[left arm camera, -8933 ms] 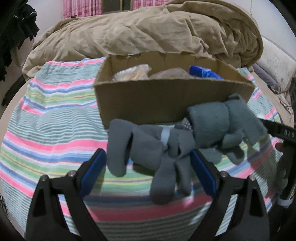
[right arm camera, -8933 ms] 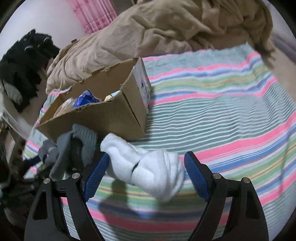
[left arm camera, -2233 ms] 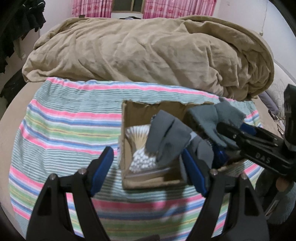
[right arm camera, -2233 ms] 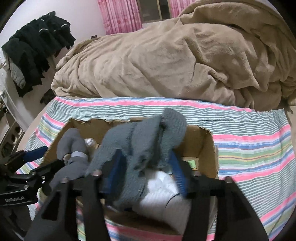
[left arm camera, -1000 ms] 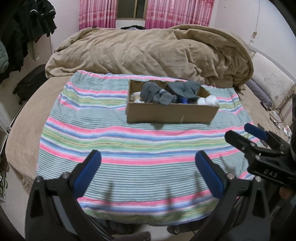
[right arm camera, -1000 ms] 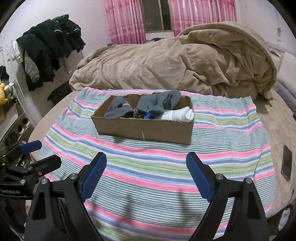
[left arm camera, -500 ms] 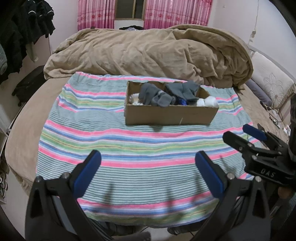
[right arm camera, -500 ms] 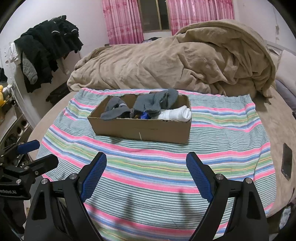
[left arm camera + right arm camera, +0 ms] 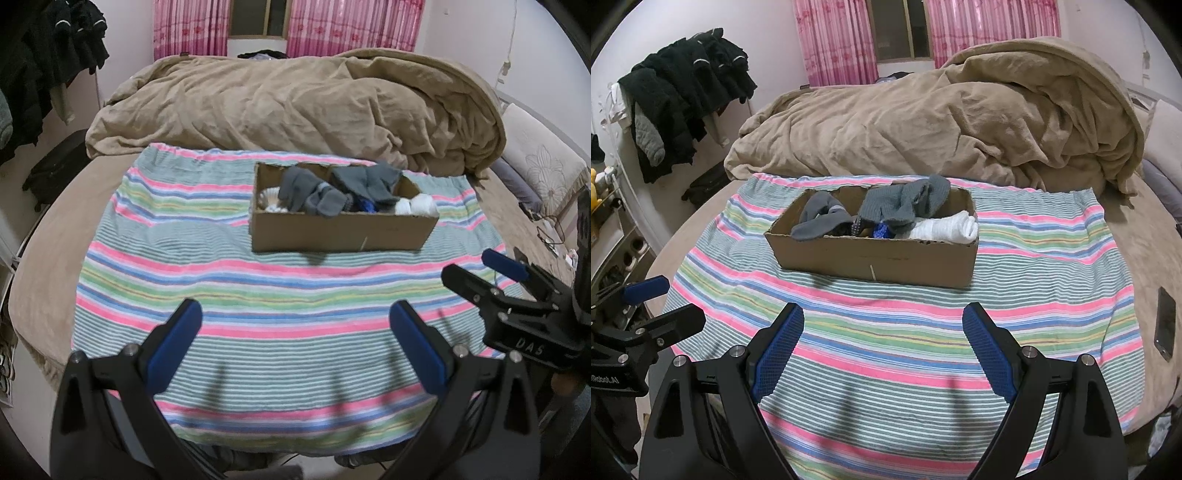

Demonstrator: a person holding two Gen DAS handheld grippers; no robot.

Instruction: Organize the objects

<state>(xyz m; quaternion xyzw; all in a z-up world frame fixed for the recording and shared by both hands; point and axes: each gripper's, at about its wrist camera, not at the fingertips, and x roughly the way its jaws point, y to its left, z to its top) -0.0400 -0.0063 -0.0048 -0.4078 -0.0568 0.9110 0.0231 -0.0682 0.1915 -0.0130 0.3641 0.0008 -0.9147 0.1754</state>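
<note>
Both tools hang back at the foot of the bed here: the left hand-held gripper [image 9: 295, 332] sits low in its frame with its blue pads spread wide and nothing between them, and the right hand-held gripper [image 9: 882, 339] is just the same, spread and empty, well apart from the cardboard box [image 9: 879, 258]

That box rests mid-frame on the striped blanket [image 9: 221, 295], and it is loaded: a grey sock bundle [image 9: 820, 218] at its left end, a second grey sock bundle [image 9: 905, 206] heaped over the centre, a rolled white sock [image 9: 945, 229] at the right end, and something blue [image 9: 881, 230] peeking out between them (too buried to name). In the left wrist view some pale item [image 9: 269, 197] shows in the box's left corner

By my reading the sorting looks about done. The risk now? That central grey bundle rides above the rim, so a nudge to the box or the soft bedding could tip it out. The white roll hugs the right wall and could slip over too. A dark phone [image 9: 1165, 323] lies at the right edge of the bed, near the drop, where a stray swing could knock it off
</note>
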